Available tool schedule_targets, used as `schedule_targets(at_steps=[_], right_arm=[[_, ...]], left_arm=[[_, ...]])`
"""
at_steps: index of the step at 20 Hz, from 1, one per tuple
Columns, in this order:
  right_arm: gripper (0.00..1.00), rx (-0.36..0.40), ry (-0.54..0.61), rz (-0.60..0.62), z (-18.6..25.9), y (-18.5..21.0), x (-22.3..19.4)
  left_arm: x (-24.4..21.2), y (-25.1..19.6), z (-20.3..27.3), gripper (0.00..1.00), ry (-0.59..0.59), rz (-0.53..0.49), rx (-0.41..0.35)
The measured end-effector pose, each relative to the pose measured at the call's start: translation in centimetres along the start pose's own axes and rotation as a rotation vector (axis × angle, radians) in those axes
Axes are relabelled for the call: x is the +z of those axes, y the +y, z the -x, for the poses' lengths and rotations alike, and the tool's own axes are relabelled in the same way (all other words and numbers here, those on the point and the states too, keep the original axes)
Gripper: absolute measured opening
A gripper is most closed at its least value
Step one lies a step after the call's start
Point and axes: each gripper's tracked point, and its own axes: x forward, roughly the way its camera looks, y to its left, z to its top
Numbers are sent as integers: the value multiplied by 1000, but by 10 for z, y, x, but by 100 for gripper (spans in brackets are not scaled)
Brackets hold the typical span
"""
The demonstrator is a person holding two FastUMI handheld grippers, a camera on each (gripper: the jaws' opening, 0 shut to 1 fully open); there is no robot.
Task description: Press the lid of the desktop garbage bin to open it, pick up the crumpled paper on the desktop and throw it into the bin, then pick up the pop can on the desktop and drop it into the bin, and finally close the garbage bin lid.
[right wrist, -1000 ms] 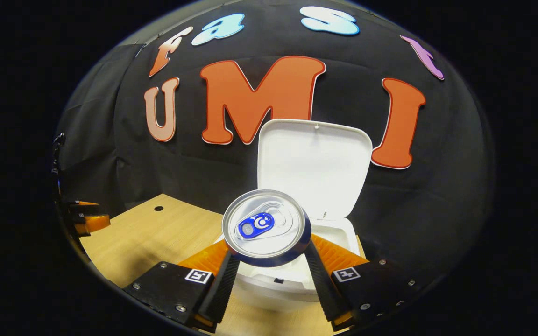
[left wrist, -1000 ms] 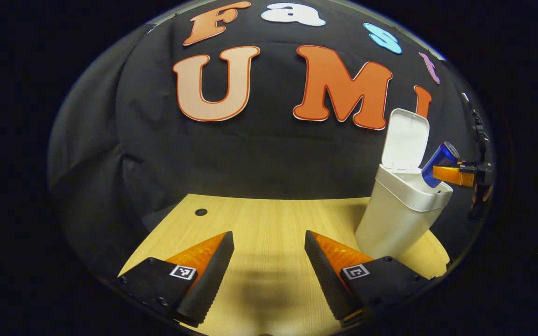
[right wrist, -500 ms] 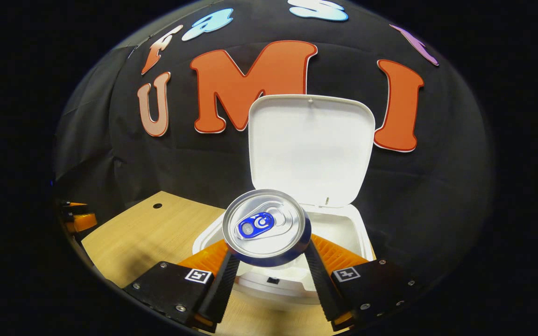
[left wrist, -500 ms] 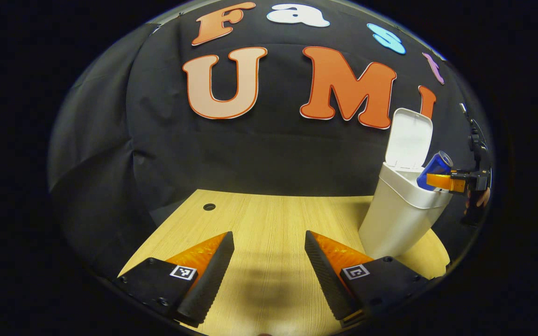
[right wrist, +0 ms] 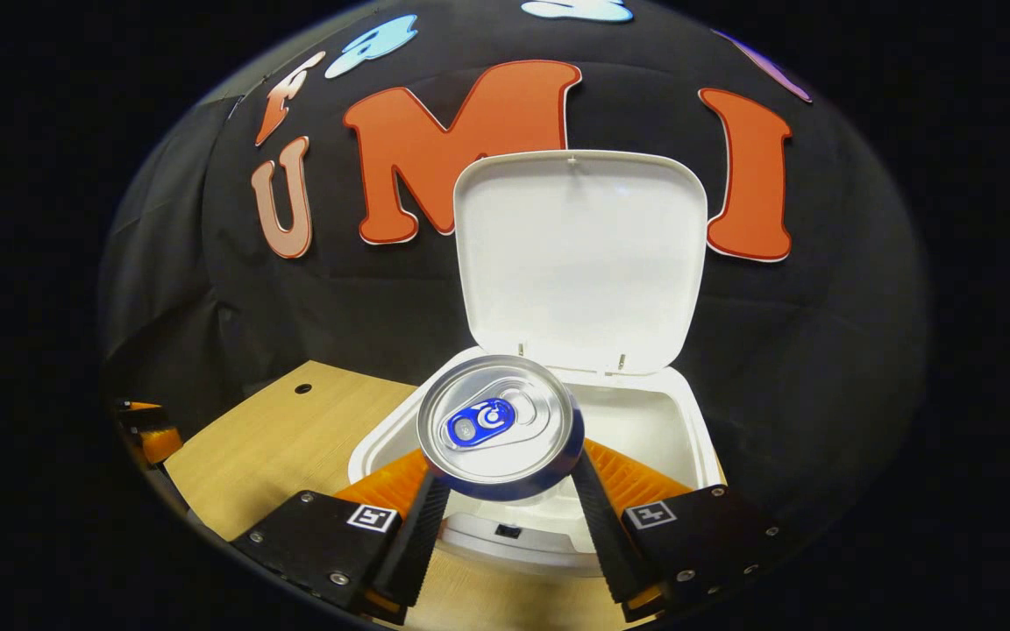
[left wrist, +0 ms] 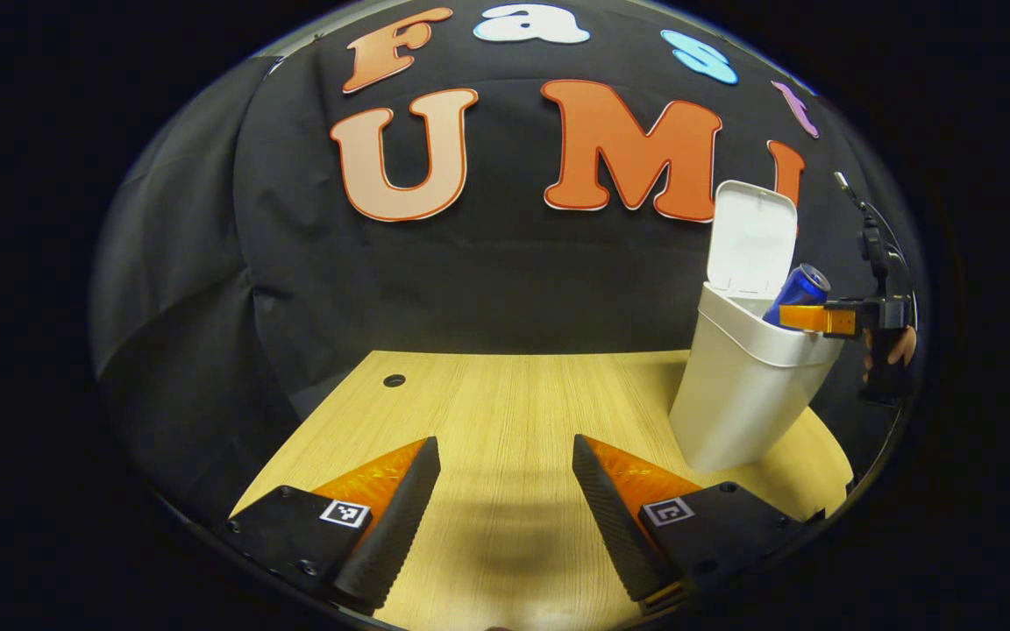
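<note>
The white garbage bin (left wrist: 746,394) stands at the table's right end with its lid (left wrist: 752,237) raised upright. In the right gripper view the lid (right wrist: 579,258) fills the middle and the bin's rim (right wrist: 382,438) opens just below. My right gripper (right wrist: 505,491) is shut on the blue pop can (right wrist: 499,425), whose silver top faces the camera. Seen from the left gripper view, the can (left wrist: 796,294) tilts half inside the bin mouth, held by the right gripper (left wrist: 807,317). My left gripper (left wrist: 505,499) hangs open over the bare wooden table (left wrist: 505,403).
A small round hole (left wrist: 394,380) sits in the tabletop at the far left. A hand (left wrist: 895,346) holds the right gripper beyond the bin. The left gripper (right wrist: 150,434) shows at the left edge of the right gripper view.
The right gripper has carried the can forward and down, from above the bin's rim into its mouth. The bin looms larger in the right gripper view. The left gripper stays open, barely shifted.
</note>
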Motion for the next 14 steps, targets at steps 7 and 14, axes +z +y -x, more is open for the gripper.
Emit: schedule_targets(at_steps=[7,14], right_arm=[[75,-43,27,-23,-5,-8,-5],[80,-55,42,-61,-8,-6,-8]], left_arm=[[9,-19,-17,97,-6,-25,-60],[9,-27,-27,97,-2,-41,-108]])
